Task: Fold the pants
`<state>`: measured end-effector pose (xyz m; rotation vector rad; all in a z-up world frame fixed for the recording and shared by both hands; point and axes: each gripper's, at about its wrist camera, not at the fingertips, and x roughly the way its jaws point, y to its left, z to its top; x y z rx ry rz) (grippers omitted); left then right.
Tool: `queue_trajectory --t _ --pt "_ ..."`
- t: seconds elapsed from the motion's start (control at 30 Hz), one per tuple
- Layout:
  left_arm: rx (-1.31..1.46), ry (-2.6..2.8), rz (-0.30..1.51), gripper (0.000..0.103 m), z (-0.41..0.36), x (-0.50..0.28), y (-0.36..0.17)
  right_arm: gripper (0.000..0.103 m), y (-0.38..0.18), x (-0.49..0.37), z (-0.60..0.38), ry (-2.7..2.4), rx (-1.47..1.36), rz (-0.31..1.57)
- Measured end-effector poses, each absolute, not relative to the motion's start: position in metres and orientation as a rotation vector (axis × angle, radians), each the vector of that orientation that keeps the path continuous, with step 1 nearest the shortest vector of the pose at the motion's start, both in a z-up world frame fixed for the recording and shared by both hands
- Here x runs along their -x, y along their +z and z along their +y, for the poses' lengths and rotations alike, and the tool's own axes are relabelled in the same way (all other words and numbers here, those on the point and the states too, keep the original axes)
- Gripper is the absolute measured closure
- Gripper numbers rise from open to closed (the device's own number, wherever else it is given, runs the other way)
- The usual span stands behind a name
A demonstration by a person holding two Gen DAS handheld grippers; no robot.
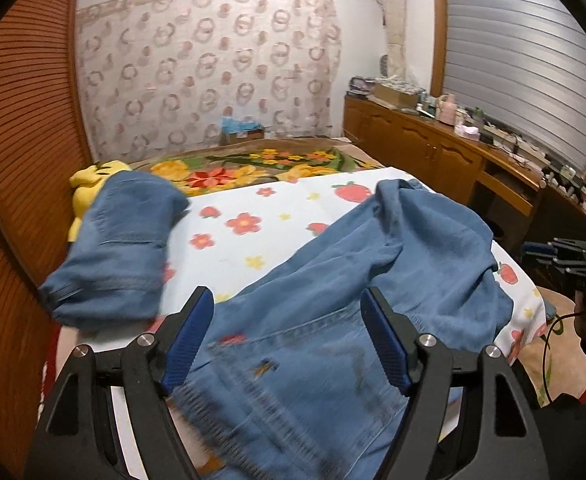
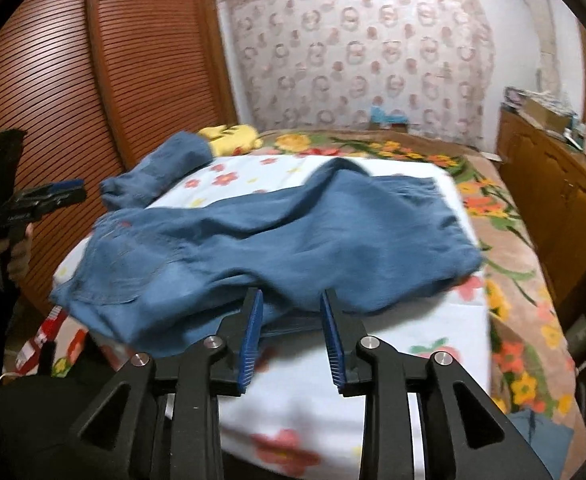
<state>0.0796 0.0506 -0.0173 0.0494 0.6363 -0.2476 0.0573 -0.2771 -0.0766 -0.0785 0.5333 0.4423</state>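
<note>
Blue denim pants [image 1: 333, 300] [image 2: 273, 232] lie crumpled across a white flowered sheet [image 1: 237, 248] [image 2: 413, 340] on the bed. One pant leg [image 1: 125, 240] [image 2: 161, 172] bends off toward the far left corner. In the left wrist view my left gripper [image 1: 285, 296] stands wide open just above the denim, its blue pads clear of the cloth. The right wrist view has my right gripper [image 2: 291, 296] at the near edge of the pants, its pads apart and a dark hem lying between them without being pressed. Each gripper also shows in the other view: left gripper [image 2: 53, 196], right gripper [image 1: 561, 256].
A yellow plush toy [image 1: 93, 184] [image 2: 233, 138] lies at the bed's far left corner. A louvred wooden wardrobe [image 1: 21, 160] [image 2: 93, 80] runs close along the left side. A cluttered wooden sideboard [image 1: 433, 148] [image 2: 553, 184] lines the right. A flowered blanket [image 2: 513, 280] covers the rest of the bed.
</note>
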Motion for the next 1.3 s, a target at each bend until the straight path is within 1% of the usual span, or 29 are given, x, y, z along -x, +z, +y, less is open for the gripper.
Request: queue_trajectory --t 0.23,0.33,0.5,0.77,0.93,1.2,1.3 --pt "-0.055 -0.300 0.665 0.026 0.022 -0.114 -0.043 0.069 -0.086 -0.075 -0.300 0.328 0.065 0.534" --pt "-0.044 -0.304 0.672 0.026 0.017 -0.128 -0.056 0.065 -0.092 -0.091 -0.308 0.279 0.054 0.545" --pt "-0.025 -0.303 0.696 0.026 0.017 -0.141 -0.072 0.065 -0.094 -0.125 -0.316 0.225 0.029 0.572" --pt "0.013 -0.293 0.689 0.026 0.023 -0.138 -0.079 0.065 -0.077 -0.161 -0.299 0.246 0.037 0.575" --pt "0.007 -0.277 0.678 0.026 0.022 -0.137 -0.081 0.065 -0.069 -0.206 -0.282 0.286 0.081 0.579" --pt "0.060 -0.248 0.675 0.026 0.033 -0.138 -0.084 0.065 -0.084 -0.278 -0.253 0.329 0.153 0.675" --pt "0.065 -0.247 0.673 0.026 0.035 -0.138 -0.085 0.065 -0.090 -0.290 -0.246 0.348 0.174 0.713"
